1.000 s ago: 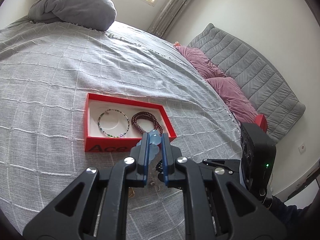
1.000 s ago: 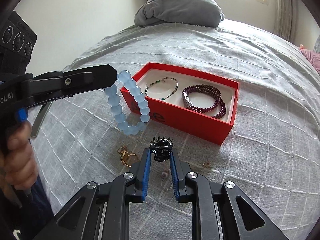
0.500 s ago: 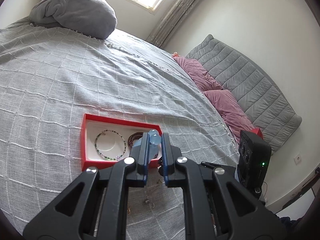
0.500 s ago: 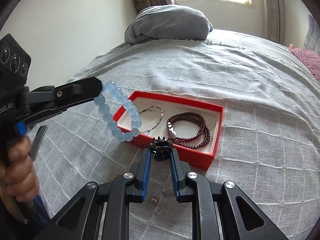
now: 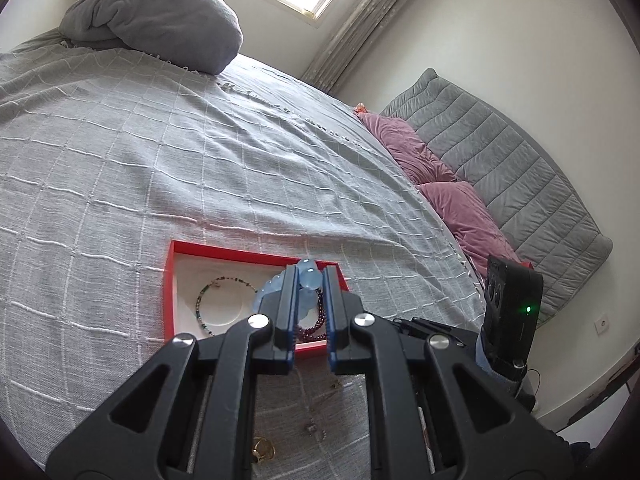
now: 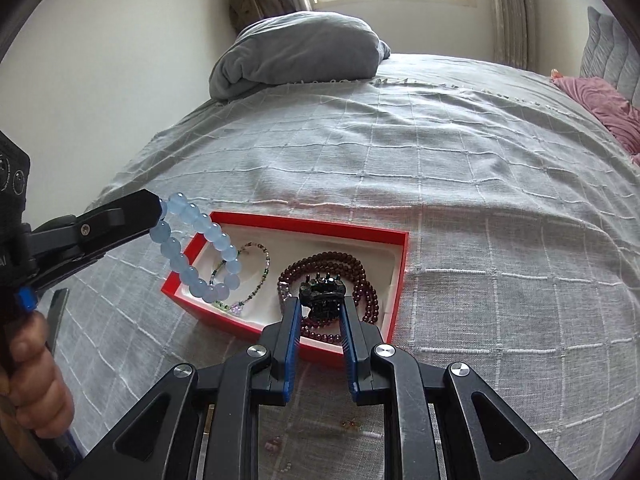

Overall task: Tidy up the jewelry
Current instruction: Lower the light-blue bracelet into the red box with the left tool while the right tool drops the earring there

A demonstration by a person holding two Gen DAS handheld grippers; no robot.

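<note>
A red box (image 5: 172, 280) (image 6: 360, 232) with a white lining lies on the grey bedspread. Inside it are a thin multicoloured bead bracelet (image 5: 202, 312) (image 6: 262, 276) and a dark red bead strand (image 6: 362, 276) (image 5: 310, 330). My left gripper (image 5: 309, 276) (image 6: 158, 210) is shut on a pale blue bead bracelet (image 5: 308, 280) (image 6: 200, 256), which hangs above the box's left end. My right gripper (image 6: 320, 304) is shut on a small black hair claw clip (image 6: 322, 294), held over the box's near side above the dark red strand.
Loose pieces lie on the bedspread in front of the box: a gold ring (image 5: 264, 448), small earrings (image 6: 350, 424) and beads (image 5: 312, 428). A grey pillow (image 5: 156, 16) sits at the far end, pink pillows (image 5: 460, 204) and a grey quilted headboard (image 5: 520, 184) to the right. A hand (image 6: 36, 376) holds the left gripper.
Both grippers have moved forward over the bed toward the red box. The blue bracelet and the black clip, earlier short of the box, now hang over it.
</note>
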